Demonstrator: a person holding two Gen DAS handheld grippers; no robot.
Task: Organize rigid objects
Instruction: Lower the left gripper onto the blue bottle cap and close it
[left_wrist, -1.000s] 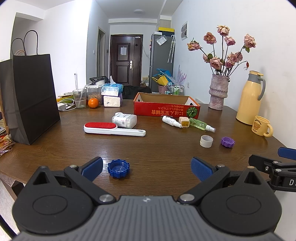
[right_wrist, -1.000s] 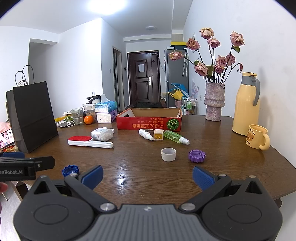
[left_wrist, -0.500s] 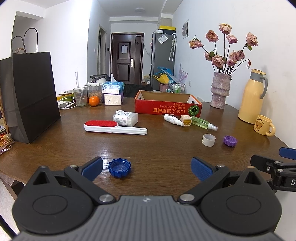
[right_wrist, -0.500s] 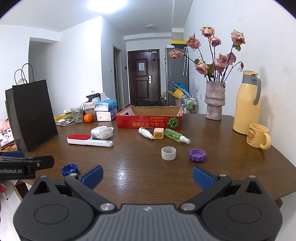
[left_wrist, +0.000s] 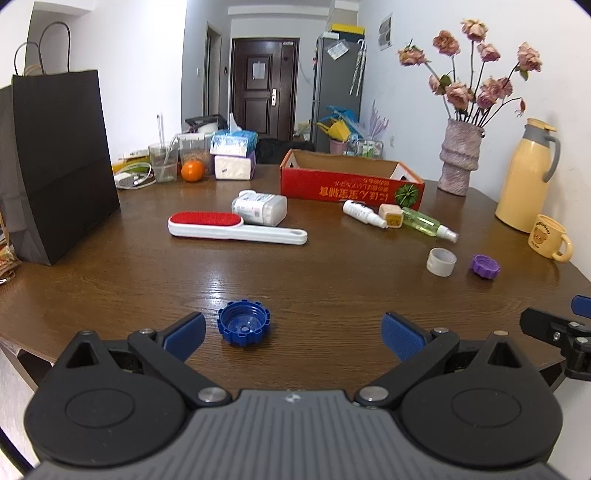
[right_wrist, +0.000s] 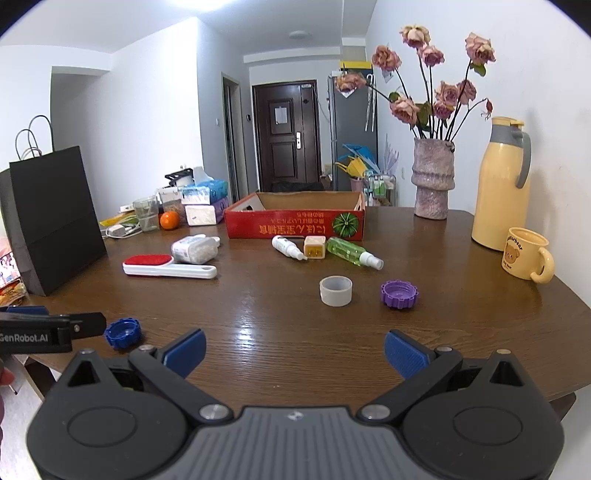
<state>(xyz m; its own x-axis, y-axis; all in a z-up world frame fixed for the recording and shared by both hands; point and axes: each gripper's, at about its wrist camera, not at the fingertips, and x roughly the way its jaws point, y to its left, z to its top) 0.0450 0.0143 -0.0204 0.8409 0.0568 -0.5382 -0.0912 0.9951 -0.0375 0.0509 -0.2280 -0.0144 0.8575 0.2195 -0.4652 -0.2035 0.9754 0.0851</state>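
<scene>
Left wrist view: our empty, wide-open left gripper (left_wrist: 291, 328) could nudge the ridged blue plastic cap (left_wrist: 243, 327), lying just ahead-left, off the worktop (left_wrist: 332, 280).

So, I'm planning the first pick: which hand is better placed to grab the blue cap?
Left. The blue cap lies just ahead of the open left tongs, near their left finger. The right tongs, also open, point toward the grey ring and purple cap.

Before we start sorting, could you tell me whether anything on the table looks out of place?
Two screw caps lie loose, apart from any bottle: a blue ridged cap near the front edge, a purple one beside a white ring.
</scene>
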